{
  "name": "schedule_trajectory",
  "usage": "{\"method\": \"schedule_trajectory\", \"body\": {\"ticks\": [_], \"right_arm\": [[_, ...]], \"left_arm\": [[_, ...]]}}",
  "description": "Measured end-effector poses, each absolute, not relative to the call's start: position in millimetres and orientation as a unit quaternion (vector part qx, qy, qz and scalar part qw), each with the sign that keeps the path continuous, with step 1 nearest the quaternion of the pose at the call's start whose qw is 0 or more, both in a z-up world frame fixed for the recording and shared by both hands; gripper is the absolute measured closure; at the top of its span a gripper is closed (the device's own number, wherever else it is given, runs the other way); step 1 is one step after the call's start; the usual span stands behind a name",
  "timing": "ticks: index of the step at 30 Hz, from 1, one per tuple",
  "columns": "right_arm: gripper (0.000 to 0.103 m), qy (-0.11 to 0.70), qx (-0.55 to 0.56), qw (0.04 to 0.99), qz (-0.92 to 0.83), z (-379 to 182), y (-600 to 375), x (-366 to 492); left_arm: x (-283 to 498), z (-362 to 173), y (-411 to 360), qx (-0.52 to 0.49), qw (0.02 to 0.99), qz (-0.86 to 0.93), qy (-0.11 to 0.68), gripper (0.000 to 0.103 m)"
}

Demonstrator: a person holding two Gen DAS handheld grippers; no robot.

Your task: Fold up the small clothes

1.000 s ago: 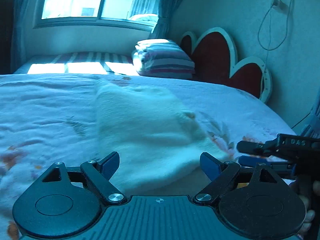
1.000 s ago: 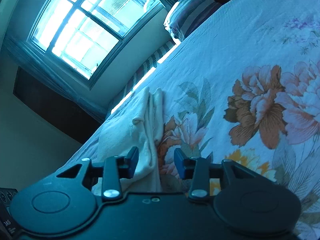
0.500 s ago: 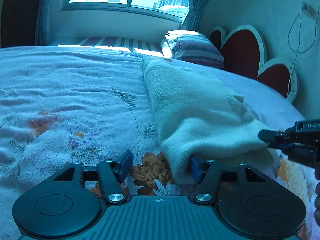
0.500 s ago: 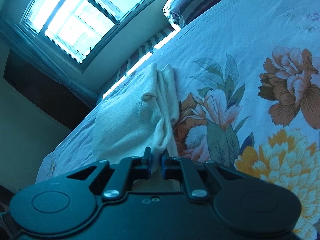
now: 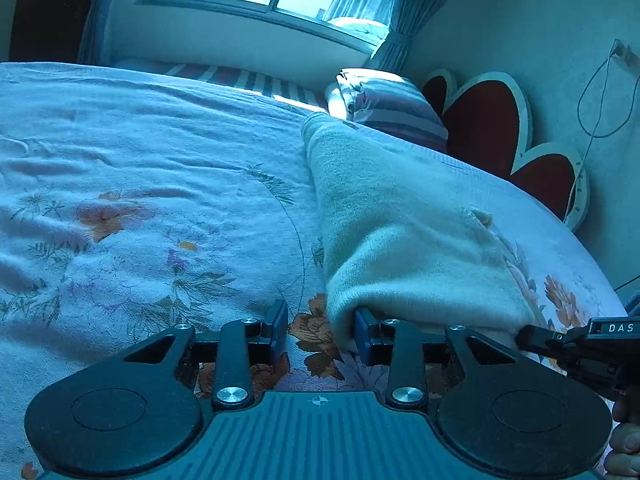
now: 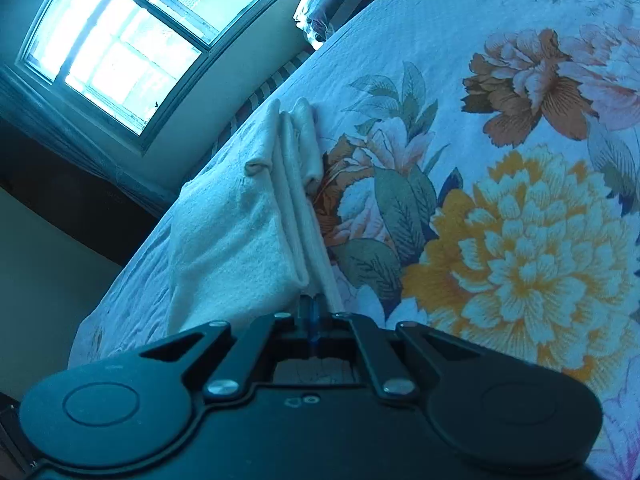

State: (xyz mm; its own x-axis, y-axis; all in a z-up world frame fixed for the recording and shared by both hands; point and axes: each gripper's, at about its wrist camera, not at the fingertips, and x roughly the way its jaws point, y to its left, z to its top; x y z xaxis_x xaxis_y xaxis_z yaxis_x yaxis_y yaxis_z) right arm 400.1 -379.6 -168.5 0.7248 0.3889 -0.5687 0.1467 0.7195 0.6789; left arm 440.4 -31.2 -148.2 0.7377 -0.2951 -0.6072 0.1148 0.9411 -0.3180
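A cream knitted garment (image 5: 404, 232), folded lengthwise, lies on the flowered bedspread (image 5: 120, 200). My left gripper (image 5: 320, 330) is open; the garment's near left corner hangs between its fingers, against the right finger (image 5: 362, 330). My right gripper (image 6: 310, 312) is shut on the garment's near right edge (image 6: 312, 240), and it also shows at the right edge of the left wrist view (image 5: 576, 342). In the right wrist view the garment (image 6: 232, 232) stretches away from the jaws in layered folds.
Striped folded bedding (image 5: 384, 104) lies at the far side near a red heart-shaped headboard (image 5: 492, 128). A window (image 6: 116, 44) with curtains is beyond the bed. A cable (image 5: 600, 92) hangs on the right wall.
The right gripper closed on the garment's edge. The left gripper shifted left to the garment's near corner and its jaws narrowed.
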Motion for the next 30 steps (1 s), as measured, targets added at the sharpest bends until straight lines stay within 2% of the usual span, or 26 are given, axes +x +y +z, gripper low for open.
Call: {"method": "schedule_trajectory", "body": {"ticks": [2,3,4,5,6,9,12,21,23,24,26,30], "right_arm": [[0.101,0.350,0.360,0.861,0.077,-161.2,-380.9,399.4],[0.095,0.341,0.364,0.862,0.088,-156.8,-382.7,400.1],[0.082,0.332,0.365,0.865,0.092,-151.8,-384.3,401.4],[0.074,0.324,0.364,0.868,0.092,-148.0,-385.1,403.9],[0.069,0.320,0.364,0.869,0.095,-145.8,-385.6,406.7],[0.073,0.334,0.375,0.858,0.108,-148.8,-383.8,419.8],[0.072,0.333,0.396,0.847,0.121,-153.8,-383.0,422.5],[0.061,0.322,0.449,0.822,0.137,-167.8,-390.1,411.8],[0.061,0.339,0.440,0.821,0.130,-171.6,-386.2,423.8],[0.065,0.340,0.439,0.821,0.130,-173.4,-385.2,427.9],[0.095,0.356,0.421,0.825,0.121,-174.9,-381.3,436.4],[0.096,0.330,0.386,0.852,0.126,-156.8,-377.4,418.6]], "left_arm": [[437.6,-145.6,-29.8,-0.128,0.924,-0.116,0.341,0.068],[435.8,-144.4,-30.2,-0.125,0.926,-0.114,0.338,0.068],[433.1,-142.8,-31.7,-0.118,0.929,-0.114,0.331,0.068],[431.7,-143.0,-34.4,-0.111,0.931,-0.114,0.330,0.068],[431.3,-144.0,-37.5,-0.105,0.931,-0.111,0.331,0.068],[430.9,-146.5,-44.4,-0.097,0.931,-0.112,0.333,0.068],[431.8,-147.7,-44.8,-0.098,0.931,-0.109,0.334,0.068],[426.2,-147.5,-41.3,-0.096,0.934,-0.098,0.331,0.062],[426.4,-147.7,-43.6,-0.088,0.935,-0.094,0.331,0.062],[426.5,-147.7,-45.3,-0.082,0.935,-0.091,0.332,0.061],[425.3,-146.5,-47.0,-0.076,0.937,-0.086,0.330,0.061],[421.4,-147.3,-46.1,-0.083,0.938,-0.079,0.326,0.061]]}}
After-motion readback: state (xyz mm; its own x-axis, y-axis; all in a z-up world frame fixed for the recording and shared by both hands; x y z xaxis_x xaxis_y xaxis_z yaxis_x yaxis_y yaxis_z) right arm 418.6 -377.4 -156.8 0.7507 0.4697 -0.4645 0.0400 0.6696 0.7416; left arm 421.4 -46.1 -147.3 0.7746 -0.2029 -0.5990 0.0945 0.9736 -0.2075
